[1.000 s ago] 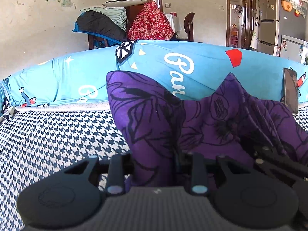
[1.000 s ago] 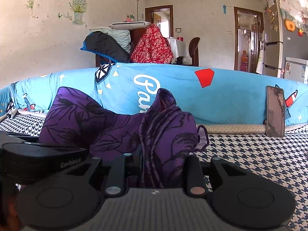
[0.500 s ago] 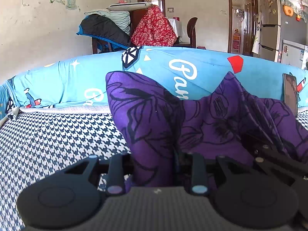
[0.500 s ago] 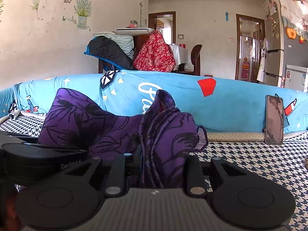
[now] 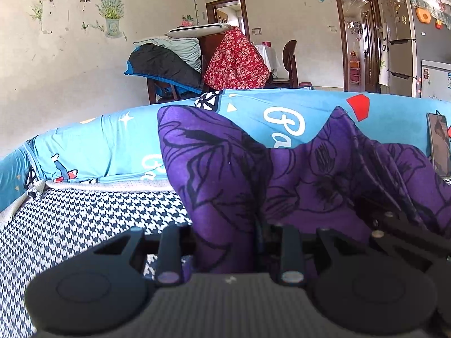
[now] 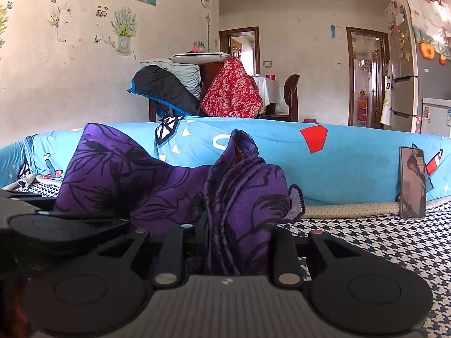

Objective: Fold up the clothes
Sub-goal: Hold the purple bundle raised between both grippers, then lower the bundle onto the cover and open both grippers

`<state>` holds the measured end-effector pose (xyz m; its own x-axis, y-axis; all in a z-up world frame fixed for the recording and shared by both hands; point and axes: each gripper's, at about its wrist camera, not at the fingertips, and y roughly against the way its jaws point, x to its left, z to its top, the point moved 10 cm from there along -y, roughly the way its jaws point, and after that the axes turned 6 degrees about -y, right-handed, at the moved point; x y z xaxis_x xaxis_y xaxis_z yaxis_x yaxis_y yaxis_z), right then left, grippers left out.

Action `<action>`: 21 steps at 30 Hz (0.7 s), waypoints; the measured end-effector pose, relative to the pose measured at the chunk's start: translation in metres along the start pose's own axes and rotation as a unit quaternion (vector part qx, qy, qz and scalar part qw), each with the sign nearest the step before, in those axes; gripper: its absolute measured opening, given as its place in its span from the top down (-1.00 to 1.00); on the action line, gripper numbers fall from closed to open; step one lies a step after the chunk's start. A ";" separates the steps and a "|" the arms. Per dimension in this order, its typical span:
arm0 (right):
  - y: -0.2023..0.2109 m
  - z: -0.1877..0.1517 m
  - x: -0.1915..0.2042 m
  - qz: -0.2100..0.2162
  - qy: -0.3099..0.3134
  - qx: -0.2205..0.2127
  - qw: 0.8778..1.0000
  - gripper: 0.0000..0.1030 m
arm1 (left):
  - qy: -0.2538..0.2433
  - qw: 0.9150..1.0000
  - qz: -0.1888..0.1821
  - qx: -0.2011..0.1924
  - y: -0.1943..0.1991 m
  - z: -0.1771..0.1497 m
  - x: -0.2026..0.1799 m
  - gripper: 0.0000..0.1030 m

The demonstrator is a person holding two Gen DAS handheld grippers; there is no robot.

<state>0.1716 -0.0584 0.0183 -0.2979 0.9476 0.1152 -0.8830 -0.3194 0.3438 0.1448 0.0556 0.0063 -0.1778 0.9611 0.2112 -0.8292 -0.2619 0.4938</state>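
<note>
A: Left gripper status?

B: Jaws are pinching a bunched fold of the purple floral garment. Cloth is standing up between the fingers and blocking most of the view ahead.

A: Right gripper?

B: Same, clamped on another bunch of that garment. The cloth is spanning across between the two grippers, which are sitting just beside each other.

A: Where's the garment sitting?

B: Above the houndstooth sheet, toward the bed's far edge, in front of the blue printed bolster that is running along that edge. Can't tell whether its lower part is touching the sheet.

A: Anything else there?

B: A phone is leaning upright against the bolster at the far right edge, well apart from the garment.
</note>
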 end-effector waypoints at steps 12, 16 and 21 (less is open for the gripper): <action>-0.022 -0.002 0.021 0.024 -0.014 0.002 1.000 0.53 | 0.012 1.000 0.018 0.011 -0.022 0.004 0.027 0.45; -0.031 -0.002 0.026 0.026 -0.023 0.000 0.999 0.53 | 0.008 1.000 0.025 0.011 -0.033 0.009 0.035 0.44; -0.043 0.000 0.032 0.033 -0.039 -0.001 0.999 0.53 | 0.006 0.999 0.032 0.012 -0.045 0.015 0.044 0.44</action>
<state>0.2002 -0.0140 0.0068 -0.3264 0.9214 0.2108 -0.8626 -0.3816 0.3320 0.1825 0.1086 0.0060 -0.2358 0.9436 0.2324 -0.8028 -0.3240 0.5006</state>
